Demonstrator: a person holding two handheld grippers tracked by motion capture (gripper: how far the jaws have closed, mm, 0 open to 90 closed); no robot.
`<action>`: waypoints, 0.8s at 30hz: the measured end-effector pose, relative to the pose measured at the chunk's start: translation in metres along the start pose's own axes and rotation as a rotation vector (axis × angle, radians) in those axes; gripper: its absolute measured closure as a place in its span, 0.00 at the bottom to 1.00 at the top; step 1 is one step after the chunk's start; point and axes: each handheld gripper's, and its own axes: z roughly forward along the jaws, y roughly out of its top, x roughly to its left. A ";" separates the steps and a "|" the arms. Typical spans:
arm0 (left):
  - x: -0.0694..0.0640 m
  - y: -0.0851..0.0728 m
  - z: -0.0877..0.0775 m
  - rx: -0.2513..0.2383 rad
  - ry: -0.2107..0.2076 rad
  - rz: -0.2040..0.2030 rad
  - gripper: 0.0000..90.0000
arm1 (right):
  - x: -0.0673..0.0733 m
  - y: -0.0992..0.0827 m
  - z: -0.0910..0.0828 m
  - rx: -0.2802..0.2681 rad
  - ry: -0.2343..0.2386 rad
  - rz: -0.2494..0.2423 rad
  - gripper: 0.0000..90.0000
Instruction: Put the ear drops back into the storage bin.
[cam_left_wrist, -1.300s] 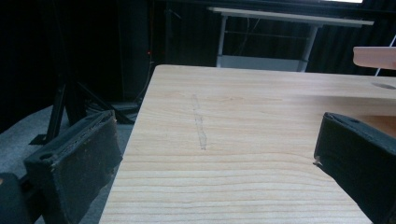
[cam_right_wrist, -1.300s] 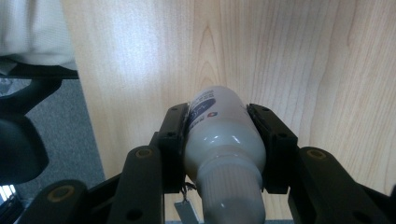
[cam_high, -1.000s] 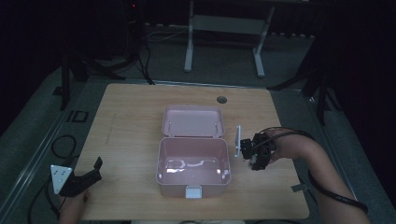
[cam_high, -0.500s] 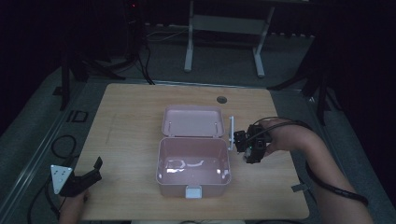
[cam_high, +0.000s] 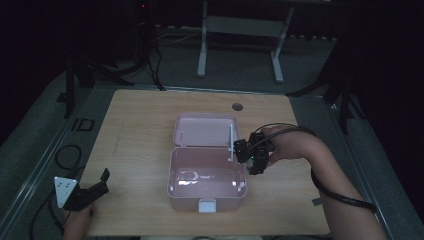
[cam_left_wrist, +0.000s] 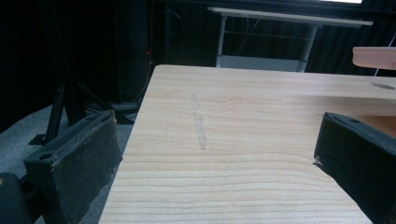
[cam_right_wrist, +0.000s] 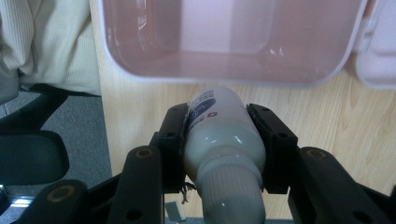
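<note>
The right gripper has its fingers clamped on a white bottle, one pad on each side of the bottle's body. In the right gripper view the ribbed cap end of the bottle points back toward the camera, and the rounded bottom (with a blue printed label on it) points away, past the fingertips. Just beyond that end lies the rim of the pink box, which is open; the bottle is in front of the rim, not inside the box. Wooden table shows under the bottle and the fingers.

In the high view the right gripper is at the right side of the pink box, close to the corner where the lid joins the body. The lid lies folded back flat on the table.

The left gripper is near the front left corner of the table, well apart from the box. In the left gripper view its fingers stand wide apart, and between them there is bare table.
</note>
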 end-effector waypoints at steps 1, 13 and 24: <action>0.000 0.000 0.000 0.000 0.000 0.000 0.00 | 0.000 0.003 0.000 -0.003 -0.003 -0.007 0.67; 0.000 0.000 0.000 0.001 -0.003 -0.002 0.00 | -0.001 0.035 0.011 0.011 0.013 -0.064 0.67; 0.001 0.000 0.000 0.000 -0.008 -0.006 0.01 | -0.004 0.051 0.037 0.016 0.027 -0.091 0.66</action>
